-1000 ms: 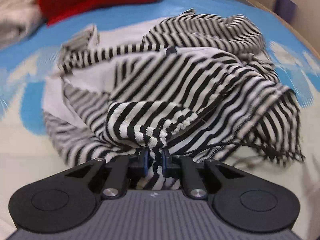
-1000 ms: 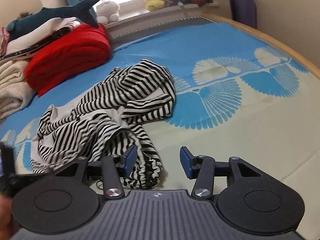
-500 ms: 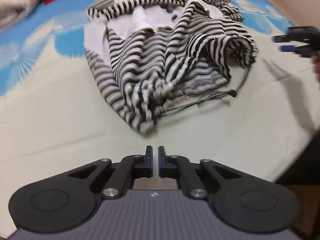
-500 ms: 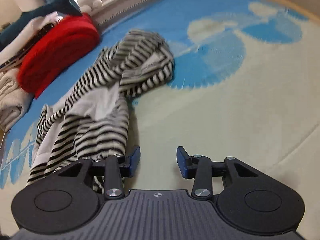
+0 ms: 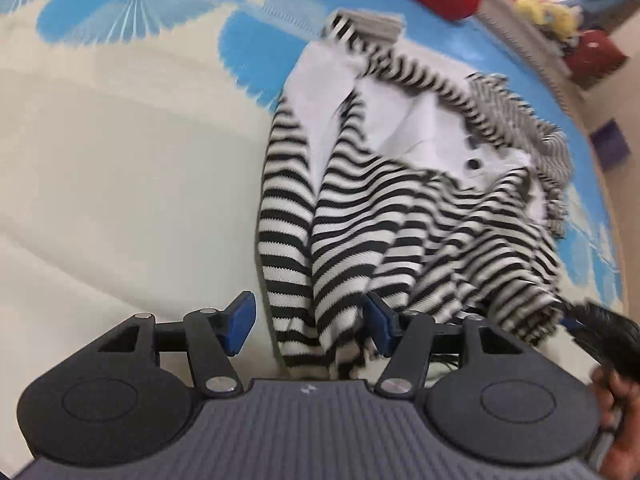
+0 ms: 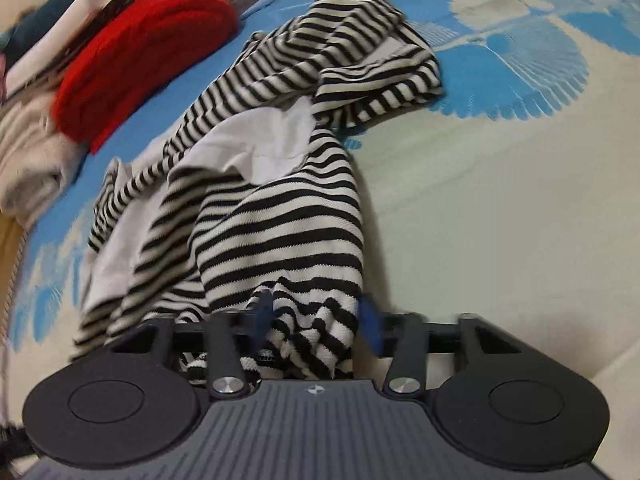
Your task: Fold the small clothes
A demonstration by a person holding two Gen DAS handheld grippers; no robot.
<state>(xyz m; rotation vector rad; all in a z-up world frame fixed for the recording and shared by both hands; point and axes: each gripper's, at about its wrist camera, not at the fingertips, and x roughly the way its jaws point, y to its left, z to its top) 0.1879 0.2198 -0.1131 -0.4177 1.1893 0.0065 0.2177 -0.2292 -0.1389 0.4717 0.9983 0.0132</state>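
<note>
- Striped top point(image 5: 400, 220) is seen crumpled on the bed point(image 5: 120, 180), partly inside out, with its pale lining showing and its sleeves twisted towards the far side. Its near hem lies right at both pairs of tongs.
- Left tongs point(image 5: 309, 324) are held open, their jaws having just been opening. A fold of the hem lies between the blue pads: it touches the right-hand pad and is clear of the other, so nothing is gripped.
- Right tongs point(image 6: 316, 316) have just been closing on a bunch of the hem. The pads are blurred, but cloth is plainly caught between them, so the top is judged to be clamped there.
- The step in hand is judged to be taking both hem corners so that the top can be spread flat; no fold has been made yet.
- Risk: several layers may be pinched at the right, because the hem is bunched. The top would then lift as a lump and not open out.
- Risk: only one ridge may be caught by the left pads if they are closed where they stand, and the true corner may be missed, giving a skewed spread.
- Risk: if the right side is pulled before the left has hold, the top may be dragged across the sheet and twisted further.
- Risk: the red pile point(image 6: 144, 48) lies near the far sleeve and may be snagged by a wide spread.
</note>
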